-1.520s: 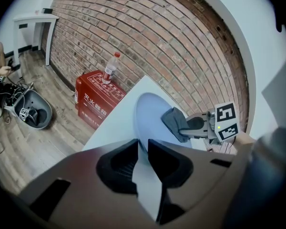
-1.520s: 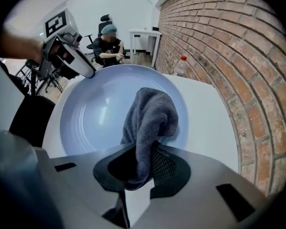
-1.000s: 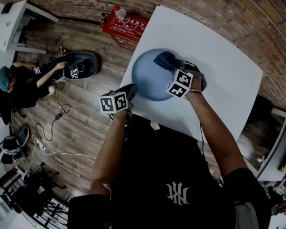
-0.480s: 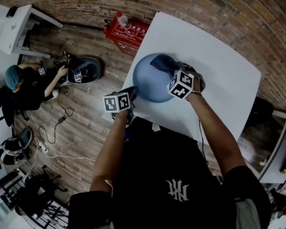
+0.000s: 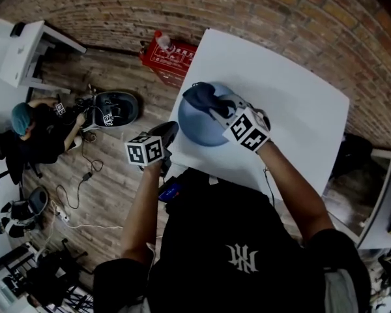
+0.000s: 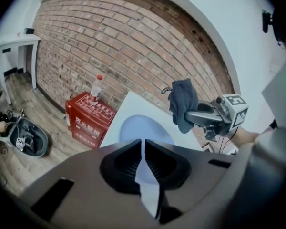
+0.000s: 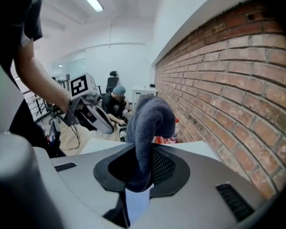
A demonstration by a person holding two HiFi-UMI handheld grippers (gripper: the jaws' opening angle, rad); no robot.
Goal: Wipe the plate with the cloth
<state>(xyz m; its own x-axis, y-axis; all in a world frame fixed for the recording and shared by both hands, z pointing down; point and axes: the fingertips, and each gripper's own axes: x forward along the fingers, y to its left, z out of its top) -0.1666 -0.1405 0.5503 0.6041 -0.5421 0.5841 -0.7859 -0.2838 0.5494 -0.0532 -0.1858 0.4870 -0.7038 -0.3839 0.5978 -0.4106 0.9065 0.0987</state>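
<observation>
Clamping, right gripper: we are pinching the dark cloth, now lifted clear of the plate it was rubbing.
Closing, left gripper: we are drawing it off the plate's rim toward lower left; its jaws have just been closing to a slit, empty.
Meaning: we are probably finishing the wipe.
Cloth axis: it is hanging over the plate at frame centre, running lengthwise out of the jaws and pointing upper left.

Black short-sleeved T-shirt, white emblem, grey left hand-held gripper and right hand-held gripper, black-and-white marker cubes.
</observation>
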